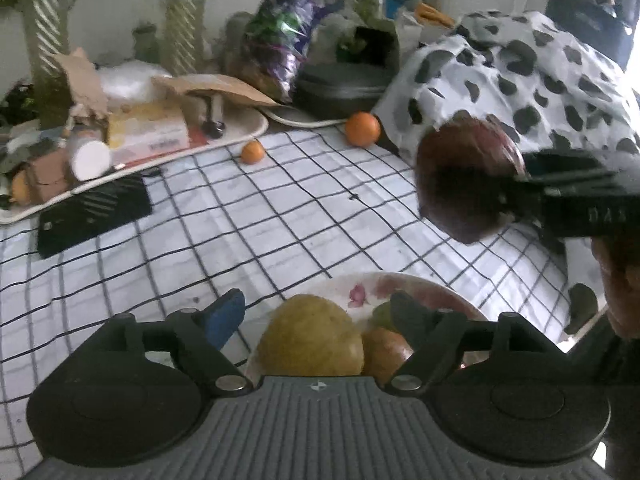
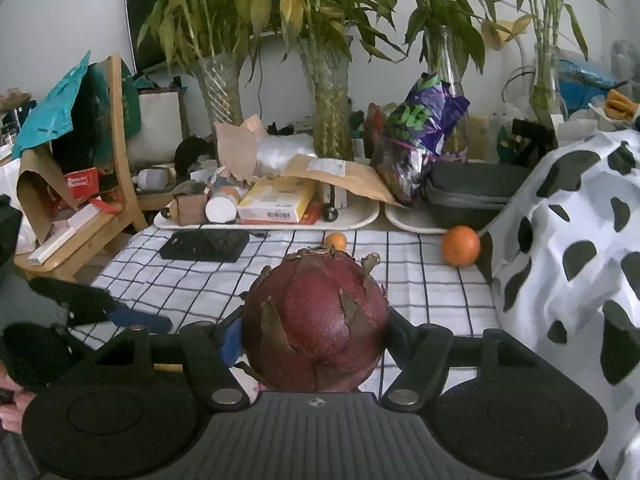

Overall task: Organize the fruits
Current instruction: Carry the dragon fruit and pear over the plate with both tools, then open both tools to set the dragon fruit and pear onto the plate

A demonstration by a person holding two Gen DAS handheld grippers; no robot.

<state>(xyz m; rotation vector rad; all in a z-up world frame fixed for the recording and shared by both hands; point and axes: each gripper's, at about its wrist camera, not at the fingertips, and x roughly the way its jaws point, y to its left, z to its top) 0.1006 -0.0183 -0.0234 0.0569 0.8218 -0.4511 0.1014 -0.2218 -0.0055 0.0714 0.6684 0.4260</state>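
Observation:
My right gripper (image 2: 314,322) is shut on a dark red dragon fruit (image 2: 316,320) and holds it above the checked tablecloth; it also shows in the left wrist view (image 1: 460,176), up and right of the plate. My left gripper (image 1: 316,312) is open and empty, fingers either side of a yellow-green mango (image 1: 312,336) lying on a floral plate (image 1: 424,292) with a reddish fruit (image 1: 384,350) beside it. A large orange (image 2: 460,246) and a small orange (image 2: 336,241) lie at the far edge of the cloth.
Two white trays (image 2: 360,216) of boxes, envelopes and a grey case stand behind the oranges, with vases of bamboo further back. A black flat box (image 2: 204,246) lies at far left. A cow-spotted cloth (image 2: 568,248) covers something on the right. A wooden chair (image 2: 116,184) stands left.

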